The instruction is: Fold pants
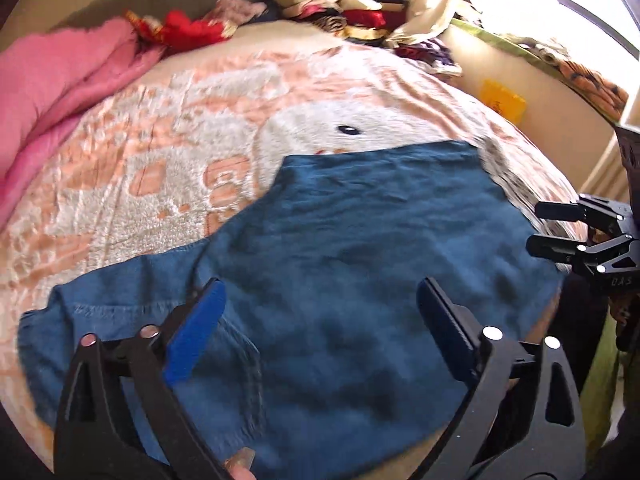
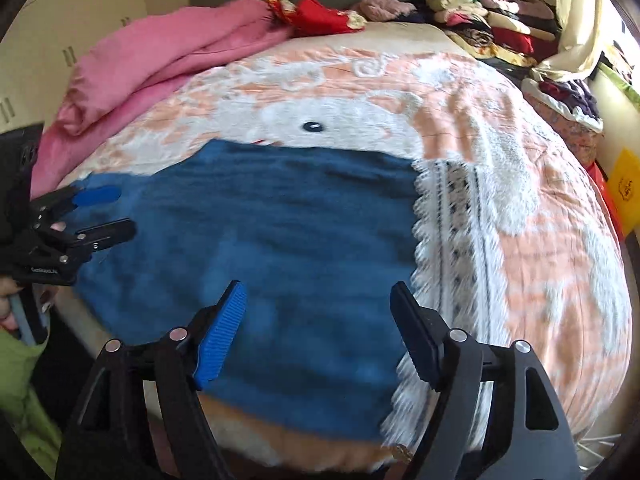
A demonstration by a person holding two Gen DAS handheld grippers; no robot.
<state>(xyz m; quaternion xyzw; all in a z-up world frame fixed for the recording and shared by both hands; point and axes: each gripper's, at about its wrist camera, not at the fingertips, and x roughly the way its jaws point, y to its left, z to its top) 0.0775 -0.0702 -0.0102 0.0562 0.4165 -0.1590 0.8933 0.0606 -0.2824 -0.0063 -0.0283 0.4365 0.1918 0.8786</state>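
Left wrist view: pants [image 1: 340,264] beneath spread jaws (both grippers).

on the right gripper [image 1: 538,226], at about 3 o'clock in the left wrist view, pale letters on its black body read "das", perhaps only part of a word. on the left gripper [image 2: 106,212], at about 9 o'clock in the right wrist view, a small white label starts with "gen"; the rest is too blurred to read. a yellow bag [image 2: 626,190] at 3 o'clock bears a dark mark, not legible.
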